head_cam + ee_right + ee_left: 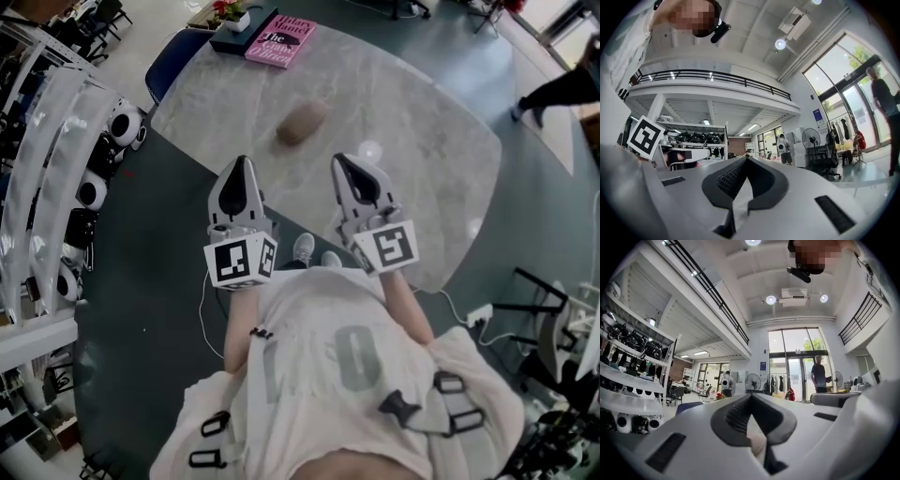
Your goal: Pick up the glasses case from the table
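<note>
Glasses case (302, 123) is brown, oblong and rounded, lying on table (422, 141).

Bright daylight, glare, fisheye-warped edges

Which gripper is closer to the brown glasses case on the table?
Right, only slightly. The right gripper is just below-right of the glasses case; the left gripper is below-left, a bit farther. Neither touches it.

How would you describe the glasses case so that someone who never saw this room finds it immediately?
Find the large pale, marble-patterned table. Near its middle lies the glasses case, alone on the bare top. It is a brown rounded oval, unlike the flat pink book at the far edge.
</note>
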Motion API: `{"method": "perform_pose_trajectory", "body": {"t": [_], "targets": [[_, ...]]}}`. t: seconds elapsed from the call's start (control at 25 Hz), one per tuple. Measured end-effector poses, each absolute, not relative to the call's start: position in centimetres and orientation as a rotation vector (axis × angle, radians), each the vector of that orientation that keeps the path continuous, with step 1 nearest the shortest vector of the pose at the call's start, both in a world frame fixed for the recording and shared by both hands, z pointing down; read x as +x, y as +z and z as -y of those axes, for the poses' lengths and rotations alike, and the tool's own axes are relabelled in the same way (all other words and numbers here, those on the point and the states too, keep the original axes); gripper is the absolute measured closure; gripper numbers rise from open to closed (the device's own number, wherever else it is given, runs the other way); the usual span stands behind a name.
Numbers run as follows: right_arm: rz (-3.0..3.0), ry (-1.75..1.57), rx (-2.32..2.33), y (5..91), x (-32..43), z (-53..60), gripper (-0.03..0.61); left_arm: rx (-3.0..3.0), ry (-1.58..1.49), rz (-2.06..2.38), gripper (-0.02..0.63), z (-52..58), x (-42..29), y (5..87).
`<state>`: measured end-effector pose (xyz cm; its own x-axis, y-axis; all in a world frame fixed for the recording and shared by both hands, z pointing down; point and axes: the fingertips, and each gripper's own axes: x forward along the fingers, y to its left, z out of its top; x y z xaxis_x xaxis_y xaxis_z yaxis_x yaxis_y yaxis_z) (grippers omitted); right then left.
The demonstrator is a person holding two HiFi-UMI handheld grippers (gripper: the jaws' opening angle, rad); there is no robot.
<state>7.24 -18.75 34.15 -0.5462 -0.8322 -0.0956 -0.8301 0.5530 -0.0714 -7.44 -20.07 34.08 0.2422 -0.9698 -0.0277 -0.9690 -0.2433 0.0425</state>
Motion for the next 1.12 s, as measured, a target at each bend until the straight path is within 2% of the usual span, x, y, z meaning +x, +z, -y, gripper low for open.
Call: {"method": "perform_pose_trajectory", "body": {"t": [0.44,0.48,0.52,0.6,0.64,0.68,1.12], "targets": [[-2.677,-0.004,-1.401,35.2,6.4,20.4,0.569,2.472,-0.071,1.906,0.611,22.1,-8.8,34.7],[-2.675,-0.029,-1.373,35.1,6.2,20.5,0.516,2.475,-0.069,1.901,0.611,22.2,-8.9,34.7],[-2.674,-0.051,-1.350,35.1,6.0,20.7,0.413,2.478,-0.070,1.894,0.611,22.3,-8.9,34.7],[-2.704,-0.047,-1.328,35.2,5.2,20.9,0.297,2.479,-0.079,1.876,0.611,22.2,-8.8,34.8],[-2.744,-0.023,-1.318,35.3,4.6,20.8,0.257,2.479,-0.079,1.871,0.611,22.0,-8.8,34.8],[-2.789,0.001,-1.302,35.3,3.8,20.6,0.244,2.482,-0.069,1.869,0.611,21.8,-8.8,34.8],[-2.864,-0.026,-1.232,36.1,1.8,20.5,0.245,2.435,-0.068,1.908,0.611,21.8,-11.0,35.7]]}}
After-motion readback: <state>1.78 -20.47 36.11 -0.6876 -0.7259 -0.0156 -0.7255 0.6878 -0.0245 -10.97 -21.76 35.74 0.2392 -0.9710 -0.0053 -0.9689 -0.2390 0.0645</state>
